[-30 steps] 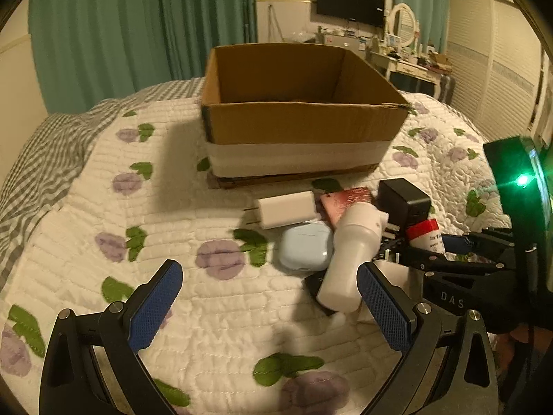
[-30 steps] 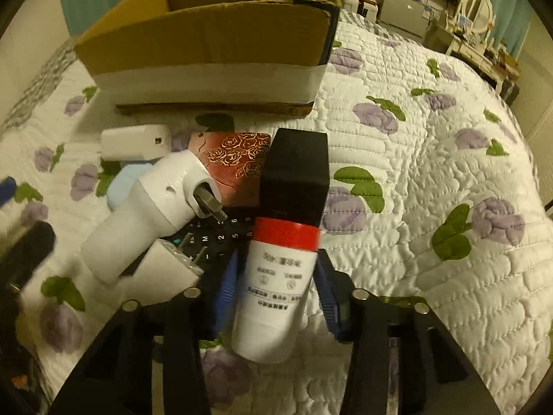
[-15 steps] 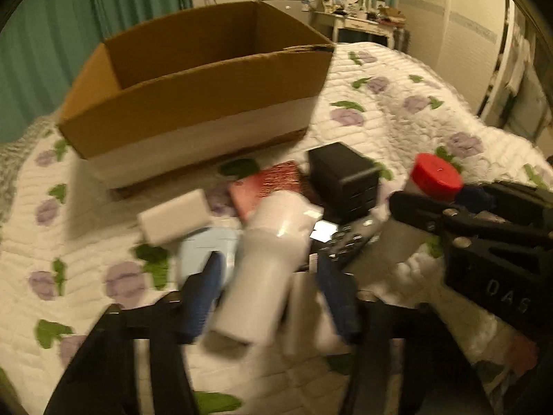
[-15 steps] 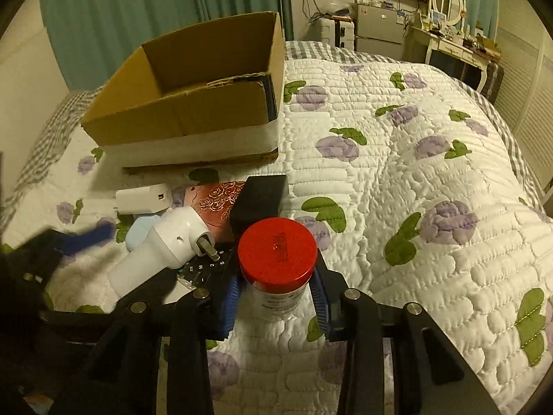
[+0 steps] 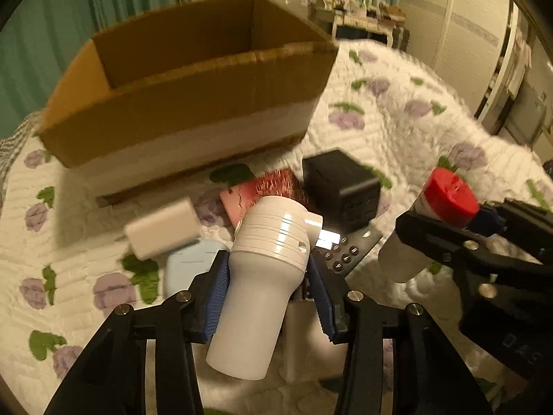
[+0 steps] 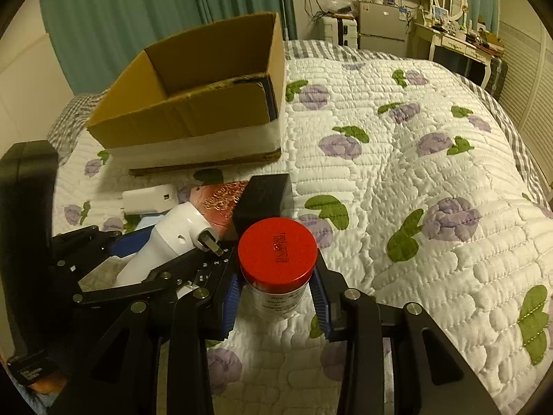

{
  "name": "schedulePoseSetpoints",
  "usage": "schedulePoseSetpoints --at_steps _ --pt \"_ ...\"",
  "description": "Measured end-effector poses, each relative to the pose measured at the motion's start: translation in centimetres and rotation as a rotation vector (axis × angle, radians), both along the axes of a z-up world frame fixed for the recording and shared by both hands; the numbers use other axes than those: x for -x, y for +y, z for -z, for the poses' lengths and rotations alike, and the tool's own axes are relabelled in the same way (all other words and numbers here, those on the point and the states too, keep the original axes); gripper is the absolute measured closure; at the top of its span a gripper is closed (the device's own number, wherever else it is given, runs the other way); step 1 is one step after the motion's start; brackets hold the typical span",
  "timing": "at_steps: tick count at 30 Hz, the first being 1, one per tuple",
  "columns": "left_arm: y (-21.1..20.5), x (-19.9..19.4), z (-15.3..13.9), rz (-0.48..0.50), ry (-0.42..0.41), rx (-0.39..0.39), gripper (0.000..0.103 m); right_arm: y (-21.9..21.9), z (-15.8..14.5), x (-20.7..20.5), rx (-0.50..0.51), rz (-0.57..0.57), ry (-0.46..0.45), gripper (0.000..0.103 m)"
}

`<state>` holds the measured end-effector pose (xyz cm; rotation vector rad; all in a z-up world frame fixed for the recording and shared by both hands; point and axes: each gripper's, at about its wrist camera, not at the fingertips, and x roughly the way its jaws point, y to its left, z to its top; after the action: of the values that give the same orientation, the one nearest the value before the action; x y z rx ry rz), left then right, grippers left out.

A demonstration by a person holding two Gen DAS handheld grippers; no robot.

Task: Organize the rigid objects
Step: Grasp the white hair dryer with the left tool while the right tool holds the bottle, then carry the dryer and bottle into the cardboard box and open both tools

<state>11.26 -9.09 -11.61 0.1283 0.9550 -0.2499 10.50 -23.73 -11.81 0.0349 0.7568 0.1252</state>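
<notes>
Left wrist view: left gripper [image 5: 268,292] closing on white handheld device [image 5: 262,287], pads flanking its body. Long axis running along fingers, ribbed head pointing toward cardboard box [image 5: 193,103], just beyond pile on quilt [image 5: 397,121].

Right wrist view: right gripper [image 6: 276,294] clamping red-capped jar [image 6: 276,263], lid tilting toward camera. Box lying ahead-left.

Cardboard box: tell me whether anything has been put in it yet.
Cannot tell for sure. The cardboard box stands open-topped on the quilt, and both wrist views show only bare inner walls; its floor is hidden behind the near wall.
</notes>
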Motion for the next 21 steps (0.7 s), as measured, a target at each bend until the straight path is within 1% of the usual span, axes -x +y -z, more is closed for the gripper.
schedulePoseSetpoints --at_steps 6,10,12,17,21 --pt "1.6 2.0 -4.9 -0.022 -0.107 0.024 0.057 1.1 -3.0 2.1 0.039 -0.018 -0.067 0.067" --pt "2.6 2.5 -8.4 -0.039 -0.179 0.03 0.057 2.1 -6.4 3.2 0.046 -0.044 -0.123 0.067" --pt "3.5 2.6 -10.2 -0.052 -0.211 0.033 0.057 2.8 -8.8 3.6 0.06 -0.061 -0.162 0.067" --pt "5.4 1.5 -13.7 -0.097 -0.274 0.049 0.057 4.6 -14.1 3.3 0.063 -0.118 -0.238 0.067" --pt "7.1 -0.6 -15.7 -0.132 -0.312 0.06 0.057 5.8 -17.2 1.5 0.068 -0.151 -0.27 0.067"
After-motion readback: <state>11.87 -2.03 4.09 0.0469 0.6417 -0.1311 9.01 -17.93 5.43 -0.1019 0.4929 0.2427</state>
